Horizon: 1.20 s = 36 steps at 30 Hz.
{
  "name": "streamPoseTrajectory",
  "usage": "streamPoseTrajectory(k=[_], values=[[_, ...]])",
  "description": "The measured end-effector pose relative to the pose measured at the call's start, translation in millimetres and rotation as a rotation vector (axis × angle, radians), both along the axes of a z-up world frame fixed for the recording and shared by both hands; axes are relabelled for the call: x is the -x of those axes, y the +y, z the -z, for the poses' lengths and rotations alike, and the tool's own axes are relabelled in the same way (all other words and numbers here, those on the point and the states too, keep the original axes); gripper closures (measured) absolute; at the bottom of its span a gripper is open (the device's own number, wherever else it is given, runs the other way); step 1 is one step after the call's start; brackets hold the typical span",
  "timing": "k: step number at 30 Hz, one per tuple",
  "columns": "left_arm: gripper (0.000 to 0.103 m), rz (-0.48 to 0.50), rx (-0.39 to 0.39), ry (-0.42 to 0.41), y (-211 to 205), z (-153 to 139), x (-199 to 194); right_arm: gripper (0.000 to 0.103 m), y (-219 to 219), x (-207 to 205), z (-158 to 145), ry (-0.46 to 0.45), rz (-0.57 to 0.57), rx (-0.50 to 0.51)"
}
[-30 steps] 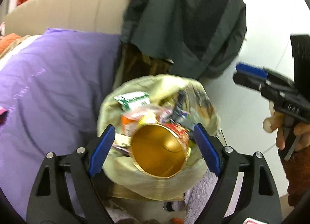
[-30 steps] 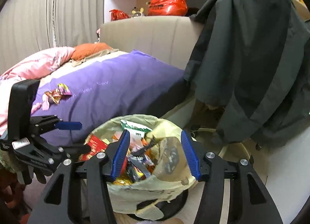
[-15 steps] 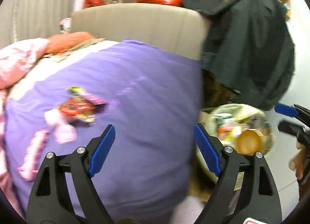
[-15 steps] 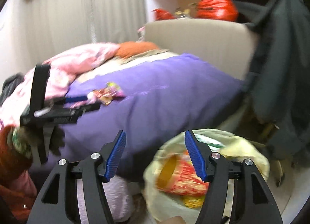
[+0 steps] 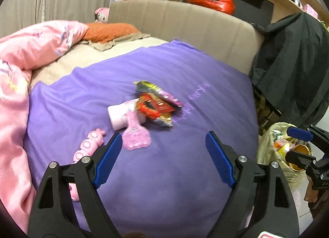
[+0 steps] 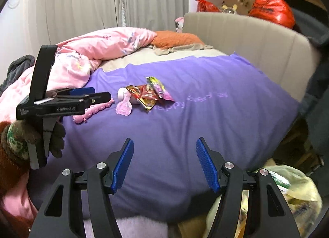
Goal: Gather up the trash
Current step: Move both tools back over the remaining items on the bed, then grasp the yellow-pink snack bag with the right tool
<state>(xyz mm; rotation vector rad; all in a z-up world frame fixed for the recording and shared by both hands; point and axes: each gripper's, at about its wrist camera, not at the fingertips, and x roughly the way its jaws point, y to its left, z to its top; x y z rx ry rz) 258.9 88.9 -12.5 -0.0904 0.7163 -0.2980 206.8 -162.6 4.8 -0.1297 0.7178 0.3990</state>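
Observation:
Several crumpled snack wrappers (image 5: 156, 104) (image 6: 150, 92), red, yellow and pink, lie in a heap on the purple blanket (image 5: 185, 176). My left gripper (image 5: 162, 141) is open and empty, hovering over the blanket just short of the heap. It shows at the left of the right wrist view as left gripper (image 6: 100, 92), held by a gloved hand. My right gripper (image 6: 164, 145) stands open and empty, farther back from the wrappers. The yellowish trash bag (image 5: 271, 149) (image 6: 302, 186) full of litter sits beside the bed at the right.
A pink bottle (image 5: 119, 116), a pink hand mirror (image 5: 136, 138) and a pink caterpillar toy (image 5: 88, 147) lie by the wrappers. A pink duvet (image 6: 107, 44) is heaped at the left. A beige headboard (image 5: 195, 19) and a dark coat (image 5: 294, 56) stand at the right.
Both grippers have swung left from above the trash bag to over the bed. The wrappers now lie ahead of them. The right jaws stand a little wider.

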Motion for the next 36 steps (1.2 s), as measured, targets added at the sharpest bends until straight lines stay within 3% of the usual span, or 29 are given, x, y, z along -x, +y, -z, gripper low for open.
streamPoseTrajectory(k=[5,11,15,19,22,24,27,31,36], values=[[0.024,-0.074,0.055,0.047,33.3,21.5,-31.3,0.043,19.4,-52.0,8.8,0.004,0.028,0.023],[0.024,-0.097,0.152,0.094,63.5,43.6,-50.7,0.043,52.7,-131.1,19.8,0.033,0.005,-0.041],[0.024,-0.068,0.159,0.059,74.5,46.3,-50.0,0.043,69.4,-179.6,38.0,0.080,-0.051,-0.109],[0.024,-0.058,0.203,0.050,84.2,48.7,-49.3,0.043,81.9,-219.3,61.2,0.139,-0.072,-0.112],[0.024,-0.035,0.230,0.055,85.0,50.2,-49.2,0.058,95.9,-238.2,89.3,0.243,-0.083,-0.063],[0.024,-0.012,0.232,0.055,82.2,50.1,-47.1,0.072,98.0,-235.5,94.6,0.257,-0.080,-0.076],[0.024,0.007,0.236,0.057,77.2,49.9,-44.8,0.085,97.0,-217.4,91.0,0.222,-0.039,-0.030],[0.024,0.023,0.224,0.058,69.8,50.6,-44.6,0.086,94.5,-165.7,77.5,0.164,-0.047,0.057],[0.024,-0.018,0.175,0.037,65.1,52.0,-45.8,0.086,69.5,-113.2,69.9,0.161,0.013,0.063]])
